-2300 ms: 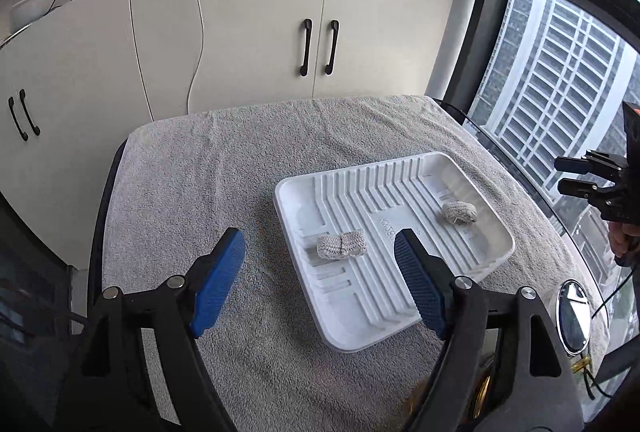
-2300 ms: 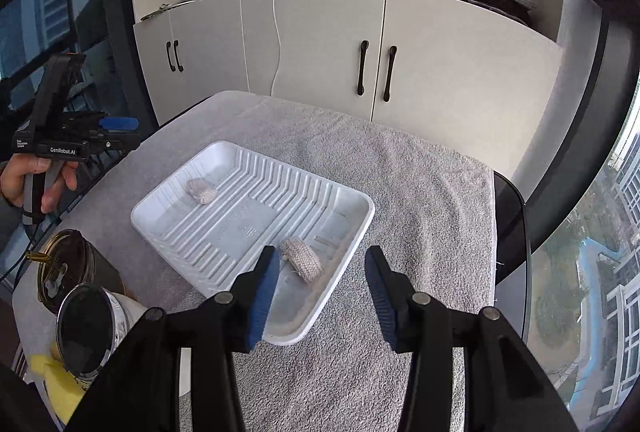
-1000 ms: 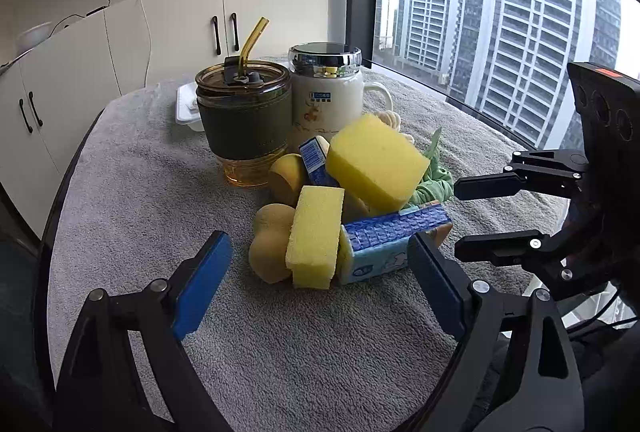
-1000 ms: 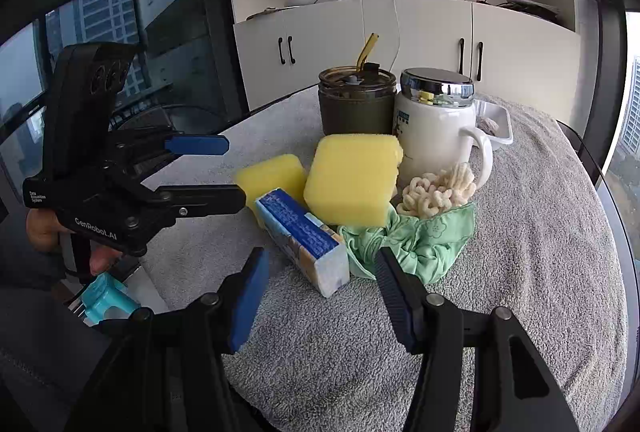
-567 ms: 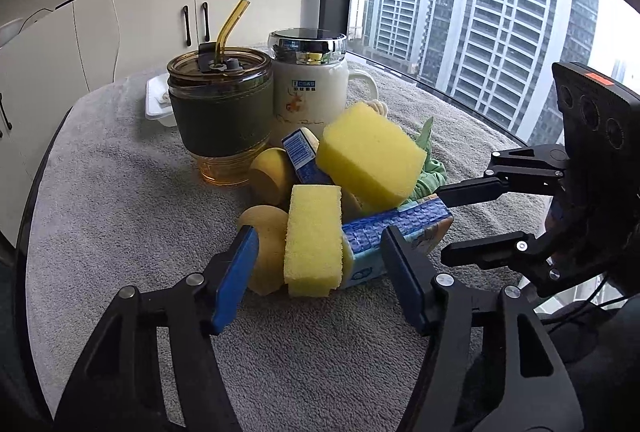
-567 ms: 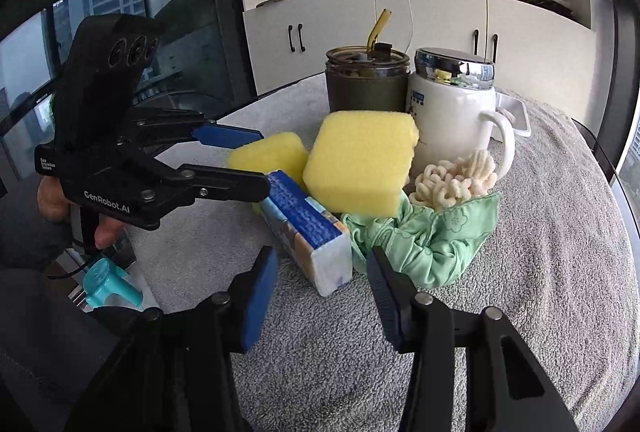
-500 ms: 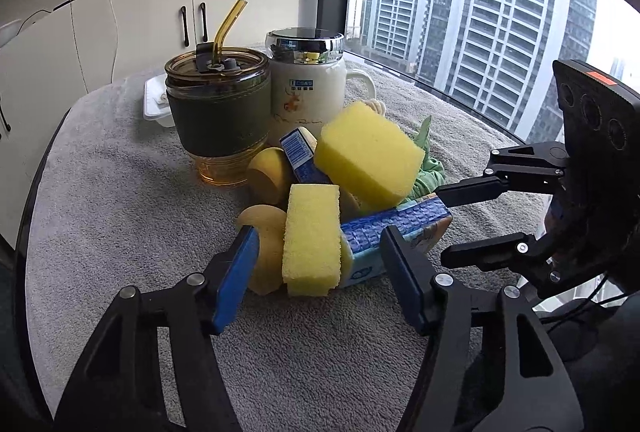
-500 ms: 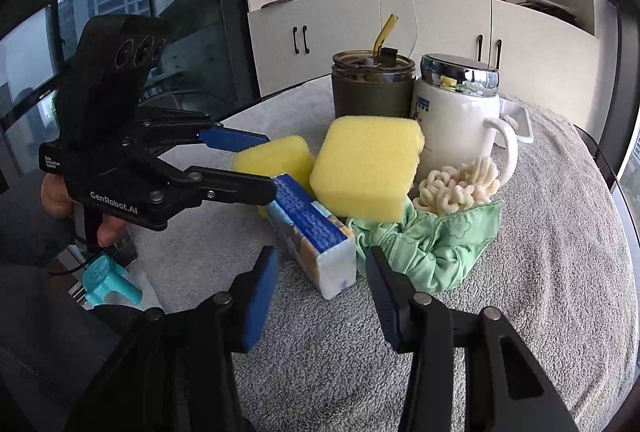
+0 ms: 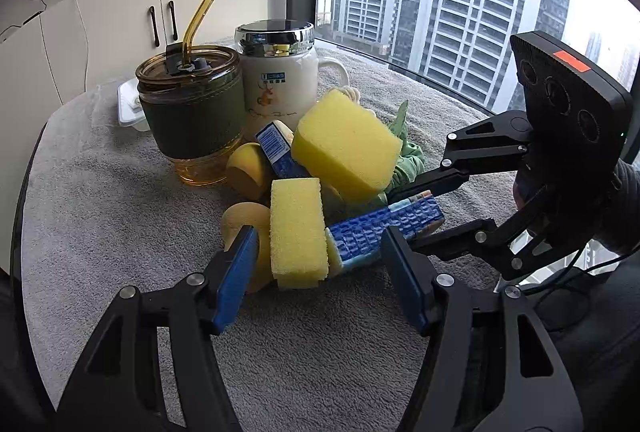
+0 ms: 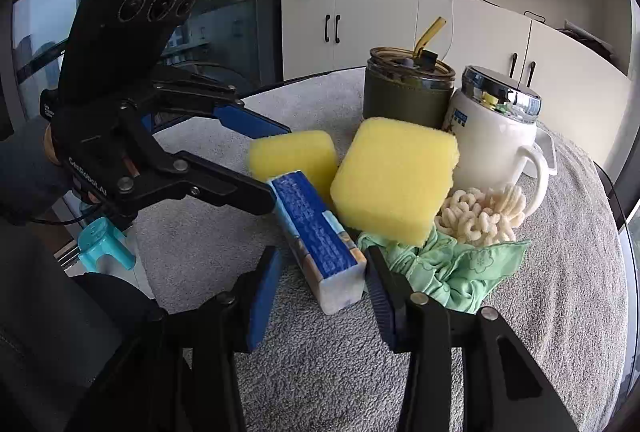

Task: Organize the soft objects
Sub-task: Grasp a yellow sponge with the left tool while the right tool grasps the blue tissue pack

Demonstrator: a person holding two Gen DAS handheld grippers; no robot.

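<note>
- Since the earliest pictures the outlook of both cameras has changed entirely: then they looked down on a white tray holding two small knitted pieces, and now both look at a heap of soft things on the grey towel (image 9: 100, 200) from low down and close by.
- Over the last second both grippers have come nearer to the heap, and the gap between the fingers of each has narrowed.
- The left gripper (image 9: 320, 274) stands half open and holds nothing; the upright narrow yellow sponge (image 9: 296, 232) sits in the gap just ahead of its blue pads (image 9: 236, 272), apart from them.
- The right gripper (image 10: 320, 286) is likewise half open and grips nothing; the near end of the blue-wrapped tissue pack (image 10: 320, 240) lies between its fingertips, and whether the right-hand one touches the wrapper cannot be told.
- The big square yellow sponge (image 10: 394, 178) lies tilted on top of the heap, leaning over the green cloth (image 10: 452, 272).
- A cream knitted scrubber (image 10: 480, 216) rests on the cloth, against the white lidded mug (image 10: 496, 148).
- Two tan rounded sponges (image 9: 246, 168) lie on the far side of the heap, below the amber tumbler with a straw (image 9: 192, 112).
- The tumbler and mug stand upright, side by side, behind the heap.
</note>
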